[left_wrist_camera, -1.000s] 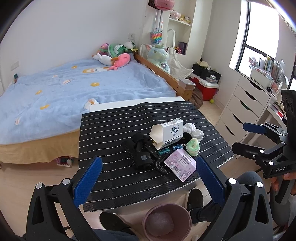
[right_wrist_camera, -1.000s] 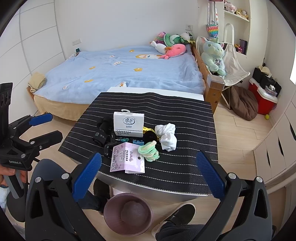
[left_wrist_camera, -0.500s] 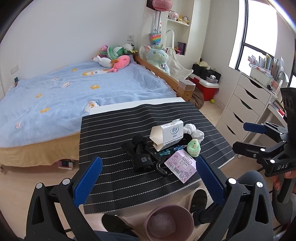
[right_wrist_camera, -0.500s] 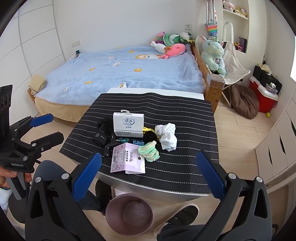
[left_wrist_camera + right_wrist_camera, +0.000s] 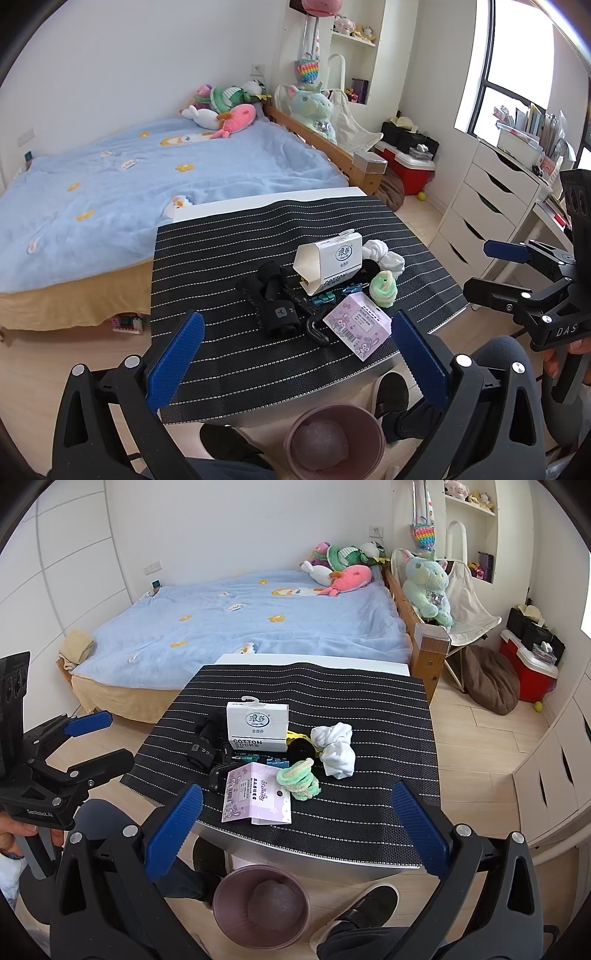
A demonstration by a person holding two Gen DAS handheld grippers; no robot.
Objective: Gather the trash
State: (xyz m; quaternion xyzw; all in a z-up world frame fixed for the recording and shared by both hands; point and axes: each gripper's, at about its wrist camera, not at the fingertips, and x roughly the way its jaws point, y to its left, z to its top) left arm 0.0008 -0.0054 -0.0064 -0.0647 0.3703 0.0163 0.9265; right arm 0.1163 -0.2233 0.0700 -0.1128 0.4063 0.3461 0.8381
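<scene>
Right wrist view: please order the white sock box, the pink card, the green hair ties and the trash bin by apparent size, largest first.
1. trash bin, though it is nearest the camera, which inflates it
2. and 3. white sock box and pink card look about alike
4. green hair ties

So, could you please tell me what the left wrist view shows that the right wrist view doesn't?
Only the left wrist view shows the window and the right gripper. Only the right wrist view shows the left gripper and a beige bundle at the bed's corner. Both show the sock box, purple packet and pink bin.
</scene>
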